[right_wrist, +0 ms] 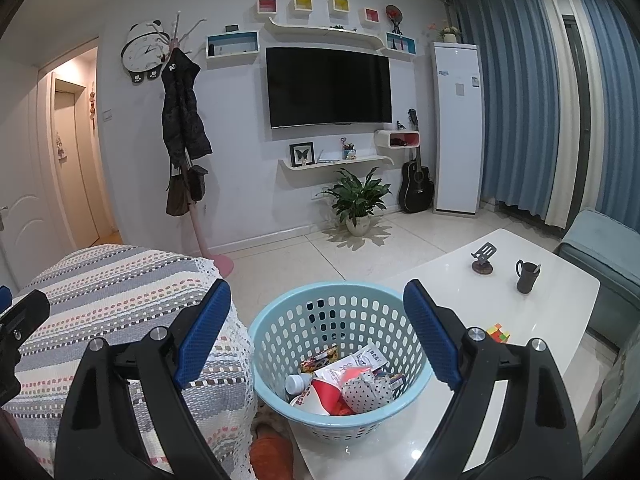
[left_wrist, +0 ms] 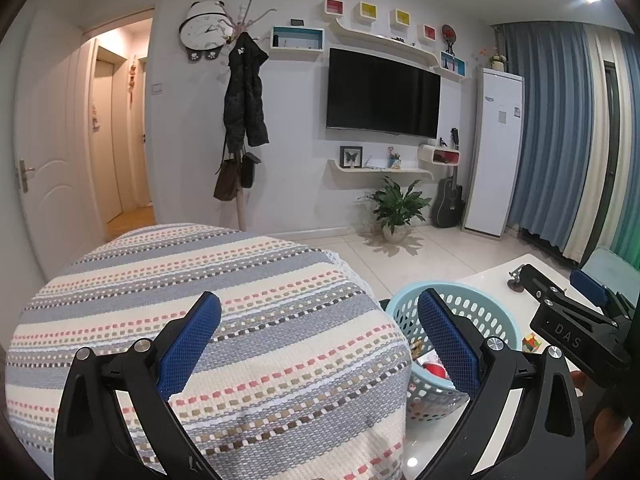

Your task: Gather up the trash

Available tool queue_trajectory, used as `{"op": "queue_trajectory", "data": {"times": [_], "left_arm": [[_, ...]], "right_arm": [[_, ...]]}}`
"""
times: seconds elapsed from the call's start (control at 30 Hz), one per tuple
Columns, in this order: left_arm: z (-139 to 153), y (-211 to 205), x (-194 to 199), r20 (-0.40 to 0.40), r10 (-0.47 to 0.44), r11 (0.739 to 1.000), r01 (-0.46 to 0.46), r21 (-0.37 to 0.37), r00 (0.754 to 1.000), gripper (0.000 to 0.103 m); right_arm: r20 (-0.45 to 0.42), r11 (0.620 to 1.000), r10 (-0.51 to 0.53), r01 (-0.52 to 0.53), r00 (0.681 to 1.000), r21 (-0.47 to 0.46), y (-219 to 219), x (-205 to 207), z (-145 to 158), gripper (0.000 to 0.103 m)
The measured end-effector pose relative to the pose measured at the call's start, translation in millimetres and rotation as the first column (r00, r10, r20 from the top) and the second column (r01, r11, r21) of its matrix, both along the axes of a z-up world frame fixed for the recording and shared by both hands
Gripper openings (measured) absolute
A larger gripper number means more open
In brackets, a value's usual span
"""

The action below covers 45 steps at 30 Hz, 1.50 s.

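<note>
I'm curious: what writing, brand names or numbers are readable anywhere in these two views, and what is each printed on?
"DAS": white letters on the black body of the right claw, seen from the left camera.
Jacket on the coat stand: white letters beginning "A", the rest unreadable.
Tall white air conditioner: blue logo, too blurred.
White wrapper in the blue basket: handwriting-like print, unreadable.
Wall clock: numerals too small.

- Left tongs [left_wrist: 320, 344]: two matte black plastic arms, each tipped with a long blue pad of fine mesh texture.
- Round silver screw heads sit at the pivots on each arm.
- Right tongs [right_wrist: 318, 334]: the same build, black arms, blue textured pads, silver screws.
- Seen from the left wrist view, the right tongs' black body carries pale letters reading "DAS".
</note>
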<state>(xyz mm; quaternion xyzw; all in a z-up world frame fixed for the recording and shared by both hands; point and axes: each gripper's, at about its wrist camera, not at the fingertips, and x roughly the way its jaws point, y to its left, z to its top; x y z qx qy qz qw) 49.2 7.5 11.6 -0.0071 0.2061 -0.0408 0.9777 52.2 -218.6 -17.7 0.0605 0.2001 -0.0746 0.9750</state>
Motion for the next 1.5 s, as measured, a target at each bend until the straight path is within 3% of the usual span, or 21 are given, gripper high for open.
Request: {"op": "queue_trajectory", "data": {"times": [1.5], "left_arm": [[-1.1,-0.2,-3.1,-0.001,0.002,1.000,-0.002,0.004,1.000,0.095]], "right_arm": [[-0.027,1.000,0.011,-0.011,1.000,-0.005,2.3,3.2,-5.2,0.084]]}}
